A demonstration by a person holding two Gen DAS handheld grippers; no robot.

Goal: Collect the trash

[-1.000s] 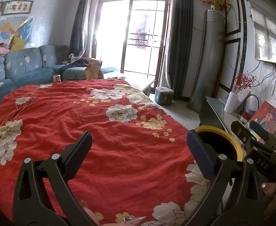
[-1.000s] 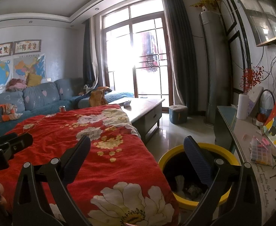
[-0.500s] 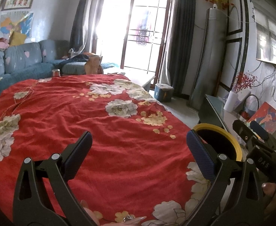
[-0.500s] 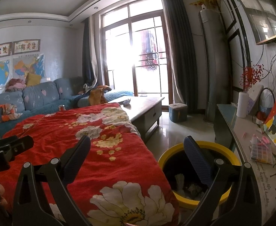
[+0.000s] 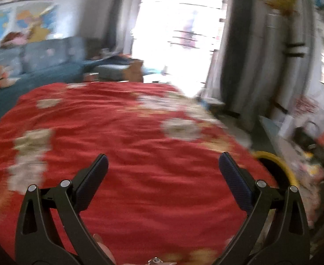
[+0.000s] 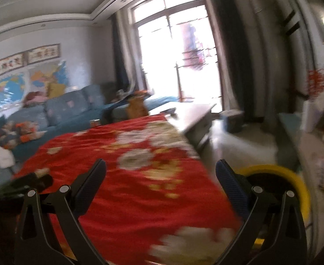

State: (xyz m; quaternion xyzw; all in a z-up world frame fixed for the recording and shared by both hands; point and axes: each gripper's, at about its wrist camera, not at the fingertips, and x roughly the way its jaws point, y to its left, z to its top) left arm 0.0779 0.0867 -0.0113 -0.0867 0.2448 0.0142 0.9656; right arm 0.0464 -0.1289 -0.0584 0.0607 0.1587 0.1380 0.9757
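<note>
Both views were smeared with blur, but the left gripper (image 5: 163, 167) hung over the red flowered cloth (image 5: 126, 145) with its jaws spread wide and nothing between them. The right gripper (image 6: 161, 173) was just as released and empty. The yellow-rimmed trash bin (image 6: 294, 181) sat on the floor just beside the cloth's right edge, partly hidden behind the right gripper's finger; no loose trash could be made out on the cloth.

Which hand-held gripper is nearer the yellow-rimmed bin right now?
Right. The right hand-held gripper has the bin just past its right finger; the left hand-held gripper is over the red cloth, farther from the bin.
</note>
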